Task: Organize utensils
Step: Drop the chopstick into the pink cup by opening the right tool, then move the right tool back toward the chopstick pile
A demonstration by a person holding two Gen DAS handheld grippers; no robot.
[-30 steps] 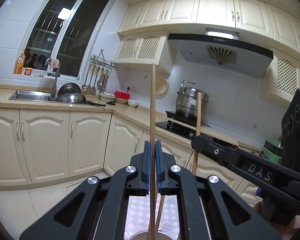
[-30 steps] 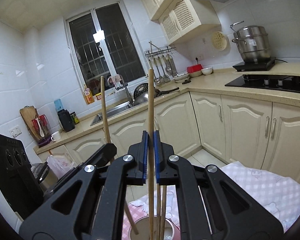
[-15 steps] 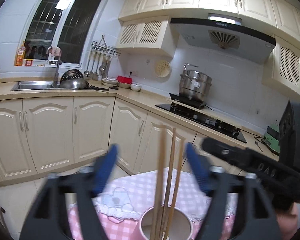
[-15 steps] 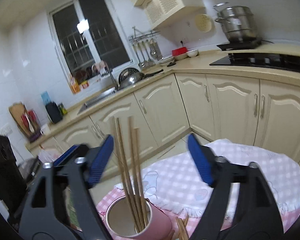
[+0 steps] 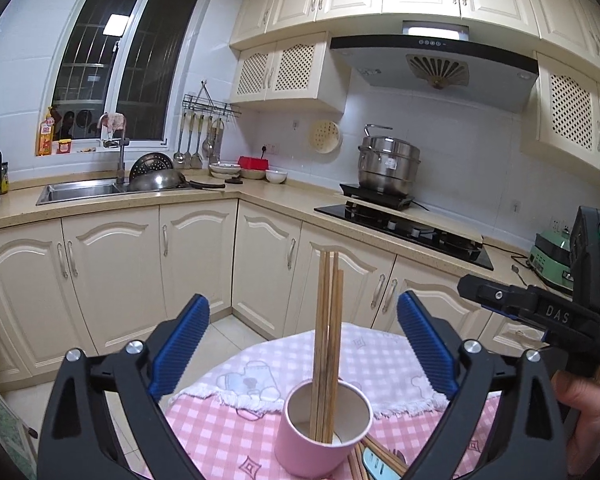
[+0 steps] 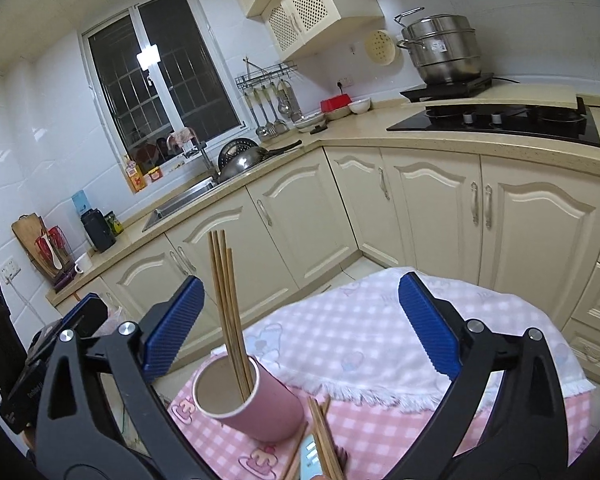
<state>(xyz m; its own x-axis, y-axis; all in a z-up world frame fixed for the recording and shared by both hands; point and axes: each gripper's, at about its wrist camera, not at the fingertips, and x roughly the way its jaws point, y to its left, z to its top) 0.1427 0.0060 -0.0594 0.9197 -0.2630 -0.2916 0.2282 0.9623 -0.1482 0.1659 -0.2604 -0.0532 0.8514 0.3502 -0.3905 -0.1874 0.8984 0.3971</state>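
Loose chopsticks [image 6: 324,444] – cut off below – bottom edge

Pink cup [image 5: 327,426] with pale inside, holding tan wooden chopsticks [image 5: 327,332]. Pink-and-white checked cloth [image 6: 380,432] under a white, faintly checked towel [image 6: 364,344]. Black tools with ribbed blue pads [image 5: 182,346]. Cream cabinets [image 5: 112,276].

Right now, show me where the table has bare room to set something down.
Free: the white cloth behind the pink cup, out to the far edge, and the pink checked tablecloth left of the cup in the left wrist view. Crowded: the near side of the cup, where loose chopsticks and a light blue utensil lie.
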